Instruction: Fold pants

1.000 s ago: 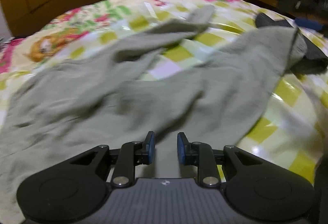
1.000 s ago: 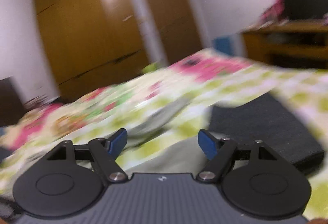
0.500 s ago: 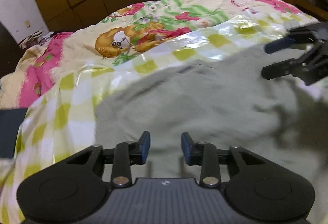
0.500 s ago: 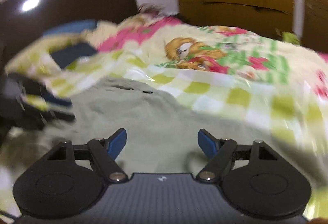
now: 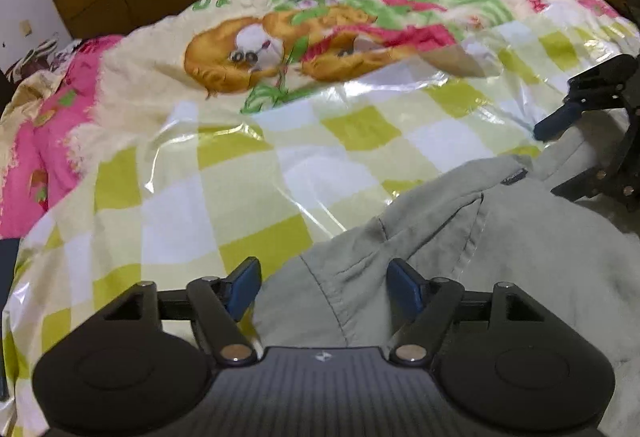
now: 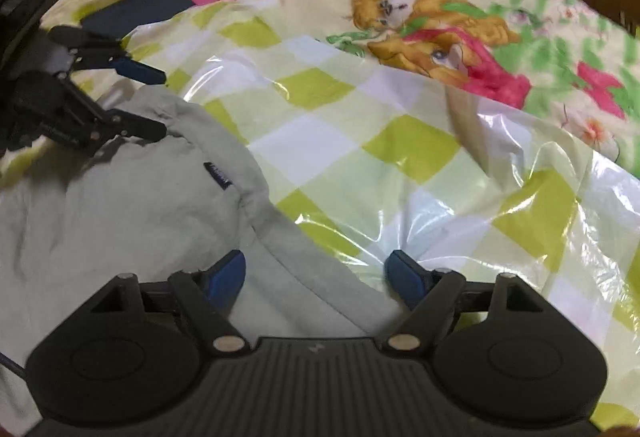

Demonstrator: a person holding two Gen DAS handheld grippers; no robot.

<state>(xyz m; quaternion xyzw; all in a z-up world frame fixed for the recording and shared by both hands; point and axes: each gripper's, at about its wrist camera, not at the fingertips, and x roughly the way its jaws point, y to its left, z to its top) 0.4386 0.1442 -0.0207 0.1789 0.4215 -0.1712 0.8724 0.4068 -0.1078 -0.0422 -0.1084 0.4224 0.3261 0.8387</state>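
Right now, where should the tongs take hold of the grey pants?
Probably the thick waistband edge of the grey pants, coming down from above, one pad on the checkered sheet side: it lies as a raised ridge beside bare sheet.

No text can be read with certainty. A small dark blue label is sewn at the edge of the grey-green cotton pants; pale letters are seen on it, but they are too small to be read.

left gripper tilted downward, jaws opening; right gripper likewise tilted, jaws wide apart
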